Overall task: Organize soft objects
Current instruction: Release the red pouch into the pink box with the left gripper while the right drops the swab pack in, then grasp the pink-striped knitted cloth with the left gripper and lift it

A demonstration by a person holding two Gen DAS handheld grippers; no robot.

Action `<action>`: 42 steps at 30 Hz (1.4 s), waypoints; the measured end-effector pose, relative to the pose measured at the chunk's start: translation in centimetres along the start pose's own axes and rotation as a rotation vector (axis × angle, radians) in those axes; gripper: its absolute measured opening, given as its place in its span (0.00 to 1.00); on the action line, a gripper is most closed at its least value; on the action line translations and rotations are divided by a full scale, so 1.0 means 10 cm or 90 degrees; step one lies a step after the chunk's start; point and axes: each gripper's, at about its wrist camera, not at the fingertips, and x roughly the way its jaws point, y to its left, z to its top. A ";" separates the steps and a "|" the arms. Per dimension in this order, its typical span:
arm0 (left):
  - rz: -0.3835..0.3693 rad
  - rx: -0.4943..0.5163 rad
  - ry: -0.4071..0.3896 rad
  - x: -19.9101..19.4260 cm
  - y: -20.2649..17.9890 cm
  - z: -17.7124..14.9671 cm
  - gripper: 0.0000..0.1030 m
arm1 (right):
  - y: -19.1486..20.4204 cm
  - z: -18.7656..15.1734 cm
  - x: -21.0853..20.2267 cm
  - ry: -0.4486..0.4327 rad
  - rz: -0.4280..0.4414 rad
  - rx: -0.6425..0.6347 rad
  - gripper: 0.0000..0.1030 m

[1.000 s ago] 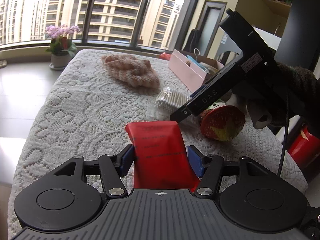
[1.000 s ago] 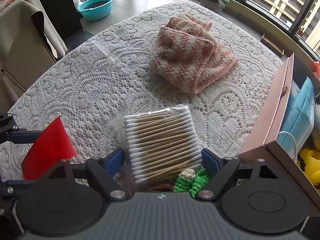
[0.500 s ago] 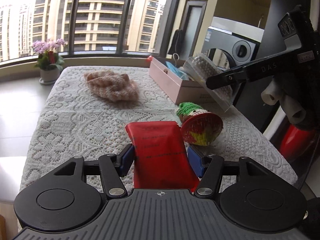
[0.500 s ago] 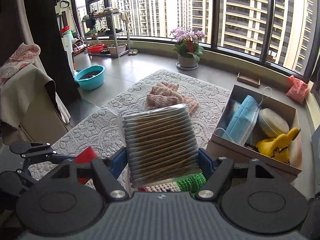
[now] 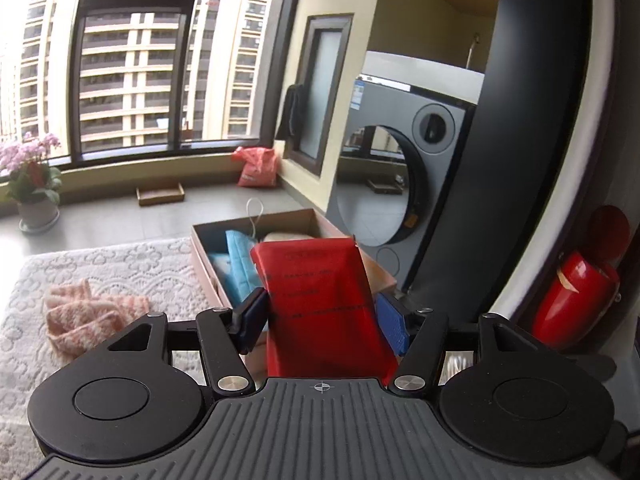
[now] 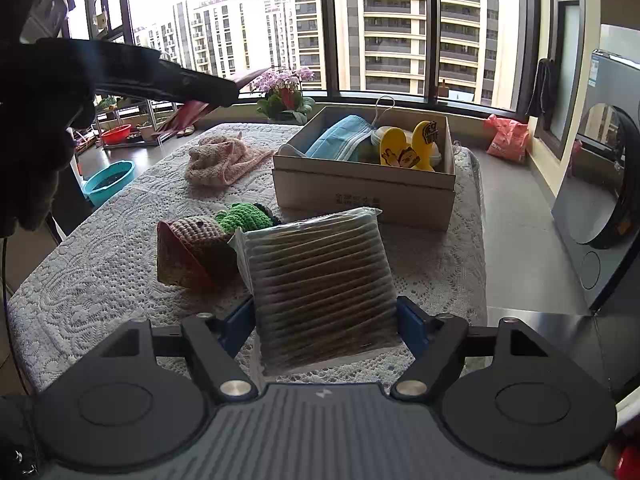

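The left claw (image 5: 322, 316) is gripping a red packet (image 5: 320, 300) between its blue pads, holding it raised in front of the open cardboard box (image 5: 208, 256) at about twelve o'clock. The packet is hiding much of the box's interior; only blue face masks (image 5: 238, 264) are showing at its left.

The right claw (image 6: 326, 326) is clamping a clear pack of cotton swabs (image 6: 320, 288) above the lace-covered tabletop (image 6: 100, 280). Bare lace is lying open at three o'clock, running to the tabletop's right edge. At eleven o'clock a crocheted toy (image 6: 200, 246) is lying on its side, partly hidden behind the pack. Farther on, the box is sitting near the right edge, with yellow items (image 6: 408, 148) inside that are hard to identify. A pink knitted cloth (image 6: 224, 158) is lying beside the box, toward the far edge.
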 end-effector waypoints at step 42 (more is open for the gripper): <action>0.175 -0.244 -0.025 -0.36 1.61 -1.28 0.63 | 0.22 0.62 0.85 -0.006 -0.046 0.020 0.87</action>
